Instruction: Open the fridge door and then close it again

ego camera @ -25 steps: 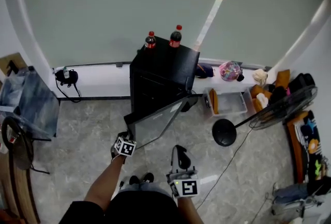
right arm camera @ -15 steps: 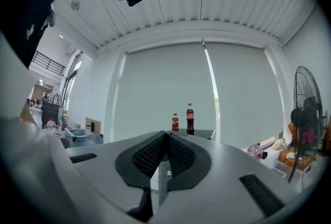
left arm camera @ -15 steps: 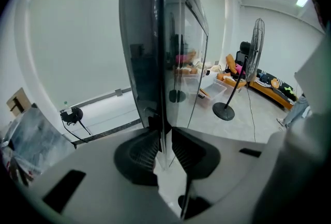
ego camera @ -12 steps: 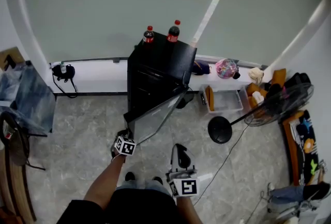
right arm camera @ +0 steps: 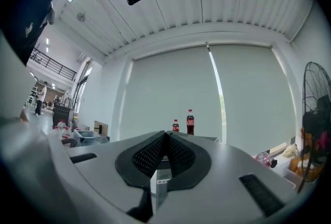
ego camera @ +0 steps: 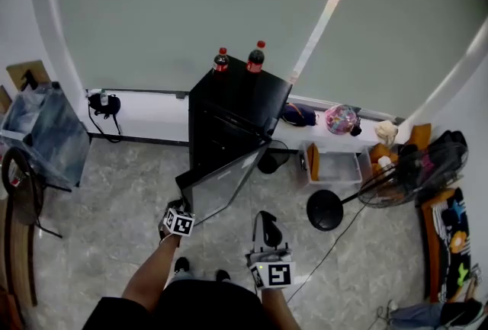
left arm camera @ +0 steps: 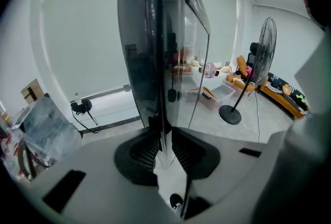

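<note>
A small black fridge [ego camera: 242,101] stands against the far wall with two cola bottles [ego camera: 256,56] on top. Its glass-fronted door [ego camera: 226,182] is swung wide open toward me. My left gripper [ego camera: 178,208] is at the door's free edge, pointing downward. In the left gripper view its ribbed pads [left arm camera: 146,148] are shut on that thin door edge [left arm camera: 158,62], which runs straight up between them. My right gripper [ego camera: 264,220] hangs to the right of the door, apart from it. The right gripper [right arm camera: 165,139] is shut and empty, held level, facing the bottles [right arm camera: 190,122].
A standing fan [ego camera: 328,208] with a round base, a clear plastic bin [ego camera: 335,166] and several bags lie right of the fridge. A chair [ego camera: 21,199] and a covered box [ego camera: 47,134] are at left. A cable and plug [ego camera: 103,104] hang on the wall.
My left gripper has shifted a little sideways, still clamped on the door edge, and the door moved with it. The right gripper moved slightly forward. The head view has shifted.
</note>
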